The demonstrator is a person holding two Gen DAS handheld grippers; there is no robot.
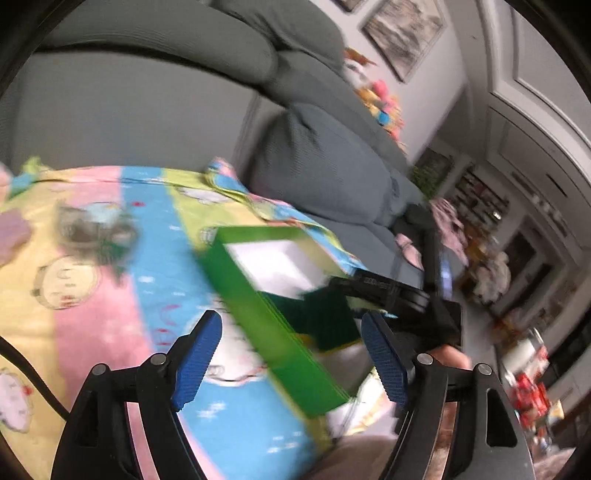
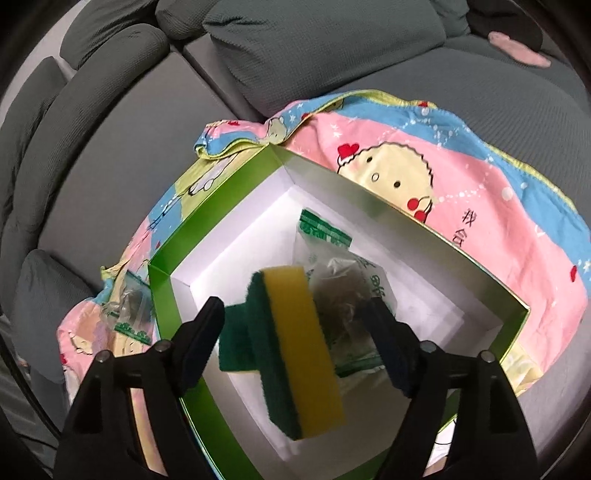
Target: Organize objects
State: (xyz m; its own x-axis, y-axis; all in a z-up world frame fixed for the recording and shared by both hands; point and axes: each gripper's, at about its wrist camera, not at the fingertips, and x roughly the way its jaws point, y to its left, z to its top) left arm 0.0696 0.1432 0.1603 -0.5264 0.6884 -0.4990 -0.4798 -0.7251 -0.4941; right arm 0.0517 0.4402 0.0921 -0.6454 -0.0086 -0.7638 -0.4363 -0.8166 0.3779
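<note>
Home living room: a grey sofa (image 1: pixel 314 158) with cushions, framed pictures (image 1: pixel 402 35) on the wall and cluttered shelves (image 1: pixel 480 199) were visible.

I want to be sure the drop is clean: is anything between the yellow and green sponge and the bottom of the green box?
Partly. The sponge is over the open green box, between the right gripper's open jaws. A plastic packet already lies on the white bottom, to the sponge's right, and something dark green sits under its left; the near corner looks bare.
</note>
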